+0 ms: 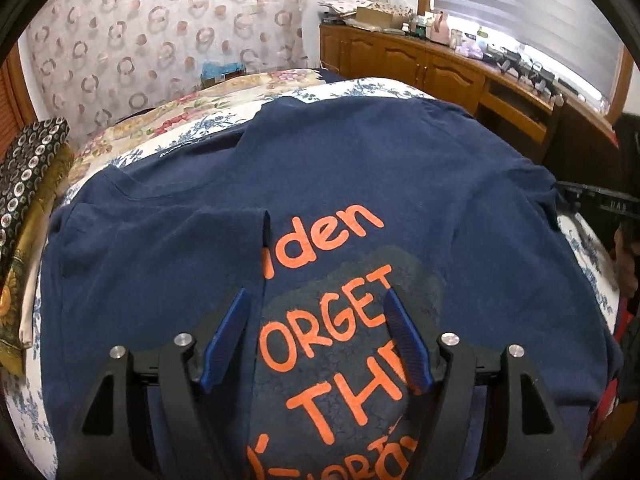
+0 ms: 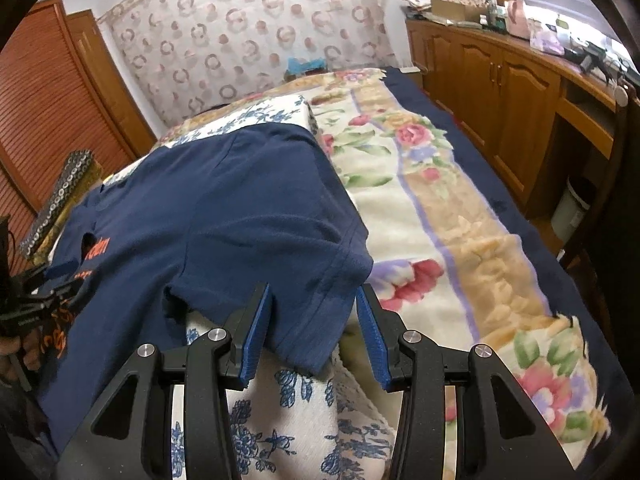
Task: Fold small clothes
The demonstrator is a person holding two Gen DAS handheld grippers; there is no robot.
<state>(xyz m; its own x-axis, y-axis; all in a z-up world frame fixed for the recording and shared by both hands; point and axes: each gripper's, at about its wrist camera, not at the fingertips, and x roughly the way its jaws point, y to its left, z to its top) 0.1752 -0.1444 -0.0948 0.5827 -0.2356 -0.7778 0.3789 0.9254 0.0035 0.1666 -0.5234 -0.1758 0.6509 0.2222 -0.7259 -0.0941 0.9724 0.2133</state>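
Note:
A navy T-shirt (image 1: 360, 168) with orange lettering lies spread flat on a white cloth with blue flowers (image 1: 24, 400); its left sleeve (image 1: 168, 248) is folded in over the chest. My left gripper (image 1: 315, 294) hovers open just above the lettering, nothing between its blue pads (image 1: 224, 340). In the right wrist view the shirt (image 2: 240, 200) drapes towards me and its other sleeve (image 2: 312, 320) hangs between the fingers of my right gripper (image 2: 313, 288). The jaws stand apart and the sleeve looks loose, not pinched. The left gripper (image 2: 36, 304) and a hand show at the far left.
The white cloth (image 2: 288, 420) lies on a bed with a rose-patterned blanket (image 2: 440, 200) to the right. Wooden cabinets (image 2: 500, 80) with clutter on top line the right wall. Folded patterned fabrics (image 1: 28, 168) are stacked at the left, and a pale bin (image 2: 572, 208) stands by the cabinets.

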